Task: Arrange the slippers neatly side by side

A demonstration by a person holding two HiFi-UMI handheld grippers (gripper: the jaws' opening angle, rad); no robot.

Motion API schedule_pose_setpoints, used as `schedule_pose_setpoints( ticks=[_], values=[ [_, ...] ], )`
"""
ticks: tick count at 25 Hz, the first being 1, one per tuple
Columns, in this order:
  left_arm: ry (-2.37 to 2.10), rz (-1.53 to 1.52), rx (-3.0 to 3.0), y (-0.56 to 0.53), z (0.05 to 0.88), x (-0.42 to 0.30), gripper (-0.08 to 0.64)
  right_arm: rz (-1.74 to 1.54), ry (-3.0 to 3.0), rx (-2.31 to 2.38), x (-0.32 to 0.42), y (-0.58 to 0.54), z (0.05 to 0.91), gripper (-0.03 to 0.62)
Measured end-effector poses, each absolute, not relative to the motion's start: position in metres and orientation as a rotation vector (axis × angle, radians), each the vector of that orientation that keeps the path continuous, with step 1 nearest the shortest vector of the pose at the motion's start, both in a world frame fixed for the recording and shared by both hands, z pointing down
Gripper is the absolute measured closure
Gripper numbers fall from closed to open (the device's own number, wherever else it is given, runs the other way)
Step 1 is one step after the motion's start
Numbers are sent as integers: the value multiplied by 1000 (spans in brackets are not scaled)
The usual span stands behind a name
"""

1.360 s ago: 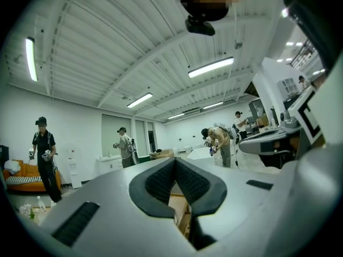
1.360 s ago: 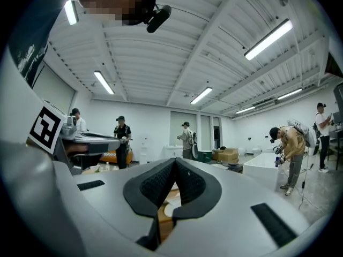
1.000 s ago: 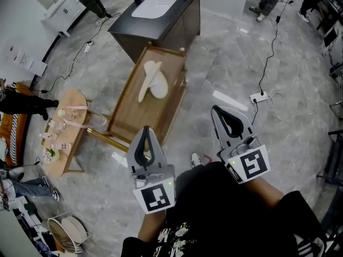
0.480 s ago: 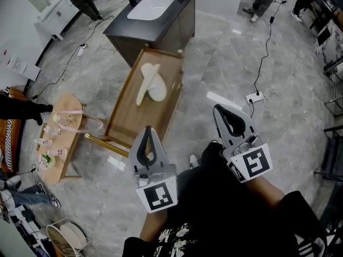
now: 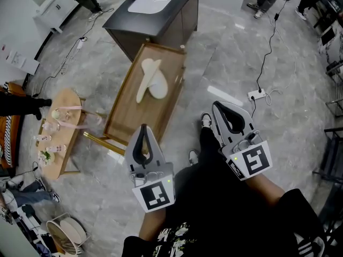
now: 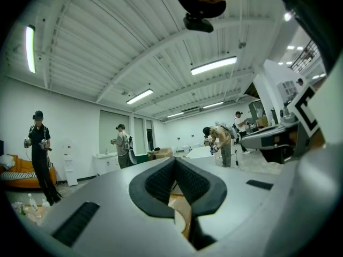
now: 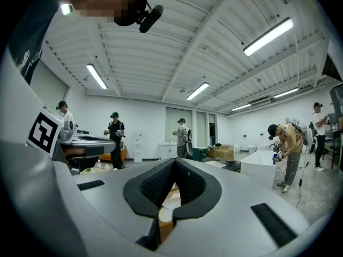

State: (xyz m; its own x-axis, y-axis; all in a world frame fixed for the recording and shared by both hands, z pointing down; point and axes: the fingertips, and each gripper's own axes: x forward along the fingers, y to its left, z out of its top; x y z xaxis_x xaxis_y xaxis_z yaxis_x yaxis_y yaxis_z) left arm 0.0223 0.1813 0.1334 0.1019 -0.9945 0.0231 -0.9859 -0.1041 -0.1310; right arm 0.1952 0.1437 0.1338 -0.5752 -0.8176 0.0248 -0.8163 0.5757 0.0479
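Slippers (image 5: 151, 80): one pair, cream, lying on the far half of the wooden bench (image 5: 124, 123), one partly over the other and crossing at the end farthest from the person, so not yet side by side. Long axis of both: roughly along the bench's length, pointing away from the person toward the bench's far end. Left hand-held gripper (image 5: 142, 128): jaws pressed together with nothing between them, held level just off the bench's near end, with the pair straight ahead of it along the bench. Right hand-held gripper (image 5: 216, 107): jaws likewise closed and empty, off the bench's right side over the floor. Judgement: the left is better lined up with the pair, the right must come across, and both need to open before any grasp.
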Motion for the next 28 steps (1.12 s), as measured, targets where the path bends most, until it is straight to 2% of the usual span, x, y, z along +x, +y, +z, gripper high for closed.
schedule_pose_setpoints(
  ticks=[11, 28],
  values=[
    [2061, -168, -2245, 145, 135, 25, 560, -67, -2766, 1385, 192, 105, 137, 594],
    [2121, -123, -2213, 38, 133, 29, 560, -83, -2798, 1251, 179, -17, 139, 594]
  ],
)
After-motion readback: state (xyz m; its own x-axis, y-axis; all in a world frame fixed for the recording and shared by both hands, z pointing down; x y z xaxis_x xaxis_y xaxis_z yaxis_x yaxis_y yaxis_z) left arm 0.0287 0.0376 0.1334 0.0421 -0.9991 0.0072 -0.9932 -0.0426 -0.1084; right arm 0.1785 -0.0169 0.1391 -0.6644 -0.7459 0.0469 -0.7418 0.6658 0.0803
